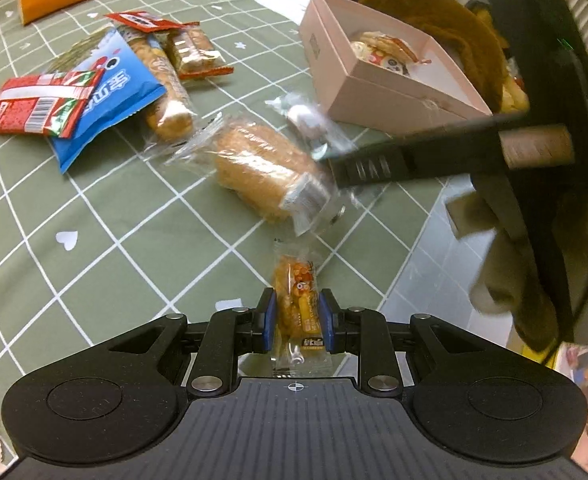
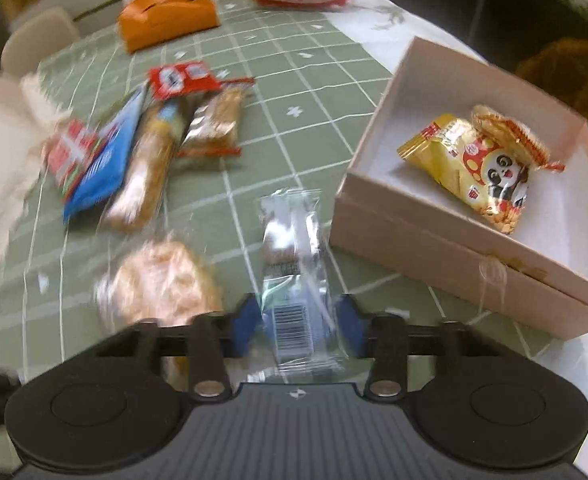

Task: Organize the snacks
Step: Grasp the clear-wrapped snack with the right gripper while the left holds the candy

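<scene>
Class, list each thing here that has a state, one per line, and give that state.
Pink box: open, two snacks inside.
Left hand-held gripper: shut on orange snack packet.
Right hand-held gripper: around clear-wrapped snack, grip unclear.
Wrapped bread: sealed, lying on table.

Even indoor light, fisheye bending at edges; the right wrist view is motion-blurred, the left sharper.

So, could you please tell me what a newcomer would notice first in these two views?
Probably the pink box at the right of the green checked tablecloth, open, with a gold panda packet inside. Next, each claw has a snack between its pads: the left claw grips a small orange packet, and the right claw straddles a clear-wrapped snack. A loose heap of packets lies at the far left.
</scene>
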### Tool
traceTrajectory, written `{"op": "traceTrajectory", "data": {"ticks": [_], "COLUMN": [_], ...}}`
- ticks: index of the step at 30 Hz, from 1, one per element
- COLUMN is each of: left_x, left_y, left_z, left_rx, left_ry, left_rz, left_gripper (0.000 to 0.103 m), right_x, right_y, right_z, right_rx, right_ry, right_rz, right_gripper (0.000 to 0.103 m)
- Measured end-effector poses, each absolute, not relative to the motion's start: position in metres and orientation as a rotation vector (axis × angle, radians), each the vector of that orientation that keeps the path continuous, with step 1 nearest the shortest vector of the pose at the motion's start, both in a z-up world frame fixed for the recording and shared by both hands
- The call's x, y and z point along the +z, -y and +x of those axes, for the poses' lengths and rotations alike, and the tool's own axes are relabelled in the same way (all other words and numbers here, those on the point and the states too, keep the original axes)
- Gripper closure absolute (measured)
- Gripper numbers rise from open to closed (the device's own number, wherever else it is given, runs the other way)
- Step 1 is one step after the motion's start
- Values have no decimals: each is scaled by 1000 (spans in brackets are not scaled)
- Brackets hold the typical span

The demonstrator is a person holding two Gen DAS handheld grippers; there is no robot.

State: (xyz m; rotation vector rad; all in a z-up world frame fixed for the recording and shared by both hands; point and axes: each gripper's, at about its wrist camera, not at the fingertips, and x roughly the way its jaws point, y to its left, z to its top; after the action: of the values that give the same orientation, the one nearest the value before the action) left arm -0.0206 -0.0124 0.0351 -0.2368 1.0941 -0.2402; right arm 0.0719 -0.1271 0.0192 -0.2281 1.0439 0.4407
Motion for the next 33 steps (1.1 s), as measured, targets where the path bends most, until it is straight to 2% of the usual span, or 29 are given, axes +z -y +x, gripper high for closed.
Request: {"op": "traceTrajectory", "data": {"ticks": [14, 16, 17, 18, 25, 30, 33], "left_x": [28, 28, 29, 29, 29, 29, 28], "left_y": [37, 41, 43, 46, 60, 68, 68], "left_z": [-16, -16, -16, -17, -16, -16, -18], "left_rx": [-339, -338, -337, -335, -337, -333, -324], "left_ry": [-1093, -1082, -1078, -1074, -1029, -1014, -1007], "left_rz": [-225, -200, -183, -168, -90, -58, -66], "left_gripper": [76, 75, 75, 75, 74, 77, 77], "right_x": [21, 19, 18, 17, 11, 5, 3], "right_y": [206, 210, 210, 210, 211, 217, 218], "right_z": [21, 12, 7, 3, -7, -5, -5], "right_rx": [303, 313, 324, 329, 311, 285, 260], "right_ry": [-1118, -1121, -1123, -1119, -1064, -1063, -1055], "right_rz": [-145, -144, -153, -159, -139, -115, -97], "right_gripper": [61, 51, 39, 31, 20, 2, 0]}}
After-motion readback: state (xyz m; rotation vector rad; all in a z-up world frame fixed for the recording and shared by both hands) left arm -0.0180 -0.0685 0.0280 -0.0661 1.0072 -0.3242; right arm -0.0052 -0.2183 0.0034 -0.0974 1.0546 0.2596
